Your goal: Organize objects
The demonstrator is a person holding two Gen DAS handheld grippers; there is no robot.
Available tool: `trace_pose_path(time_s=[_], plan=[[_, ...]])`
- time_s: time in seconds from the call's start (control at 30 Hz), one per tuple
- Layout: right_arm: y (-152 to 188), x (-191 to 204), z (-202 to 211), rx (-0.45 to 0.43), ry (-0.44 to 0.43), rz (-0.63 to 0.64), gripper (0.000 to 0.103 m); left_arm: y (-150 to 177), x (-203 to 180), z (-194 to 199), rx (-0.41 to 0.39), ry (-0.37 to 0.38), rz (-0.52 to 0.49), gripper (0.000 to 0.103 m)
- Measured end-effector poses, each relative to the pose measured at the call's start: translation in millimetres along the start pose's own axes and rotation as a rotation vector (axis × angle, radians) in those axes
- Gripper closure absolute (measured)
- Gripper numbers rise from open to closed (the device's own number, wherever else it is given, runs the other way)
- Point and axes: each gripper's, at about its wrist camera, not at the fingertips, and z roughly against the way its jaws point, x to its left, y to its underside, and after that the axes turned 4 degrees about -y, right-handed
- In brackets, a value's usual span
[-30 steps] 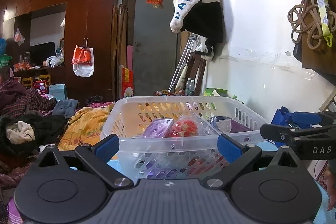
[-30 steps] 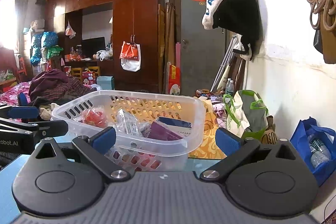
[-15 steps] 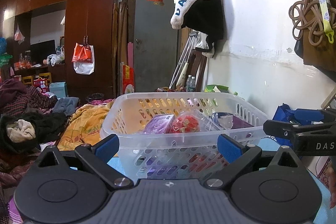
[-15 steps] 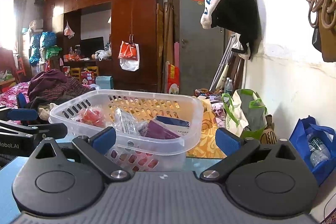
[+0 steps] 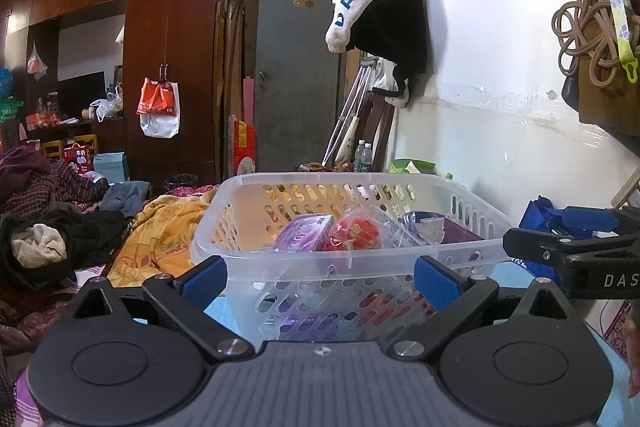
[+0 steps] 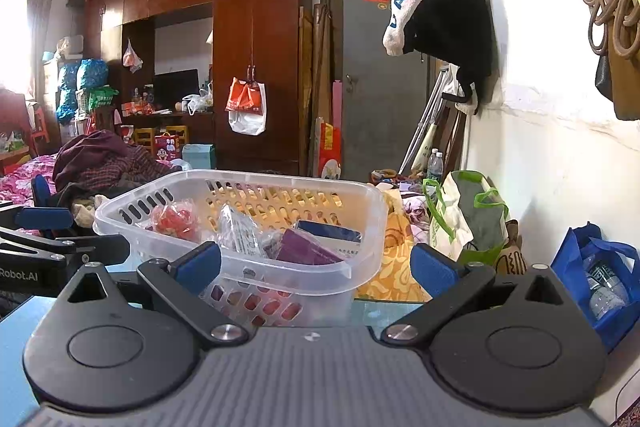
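Observation:
A clear plastic basket point(image 5: 472, 207) stands on the blue table just ahead of both grippers; it also shows in the right wrist view point(image 6: 372, 227). In it lie a purple box point(image 5: 302, 237), a red packet in clear wrap point(image 5: 356, 233) and a dark purple pack point(image 6: 308, 249). My left gripper point(image 5: 318, 277) is open and empty, its blue pads either side of the basket's near wall. My right gripper point(image 6: 316, 265) is open and empty, just in front of the basket's near right corner. The right gripper also shows at the right edge of the left wrist view point(image 5: 576, 251).
The white wall point(image 6: 560, 147) runs close on the right, with a hanging jacket point(image 5: 384, 15) and ropes. A blue bag point(image 6: 600, 287) and a green-handled bag point(image 6: 468, 223) stand below the wall. A bed with an orange blanket point(image 5: 168, 235) and clothes lies beyond the table.
Both grippers have dropped or drawn back slightly, so the basket sits a little higher in both views. Both stay open and empty.

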Motion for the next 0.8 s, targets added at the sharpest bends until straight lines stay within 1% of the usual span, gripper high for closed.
trace_pose_path(time_s=[0.37, 0.67, 0.8], plan=[[0.6, 0.0, -0.1, -0.002, -0.002, 0.003, 0.000, 1.0, -0.8, 0.1, 0.004, 0.008, -0.004, 0.002], [2.2, 0.6, 0.0, 0.007, 0.000, 0.010, 0.000, 2.2, -3.5, -1.7, 0.006, -0.002, -0.004, 0.002], [2.4, 0.0, 2.2, 0.004, -0.002, 0.008, 0.000, 6.0, -3.4, 1.5, -0.008, -0.002, -0.018, 0.002]])
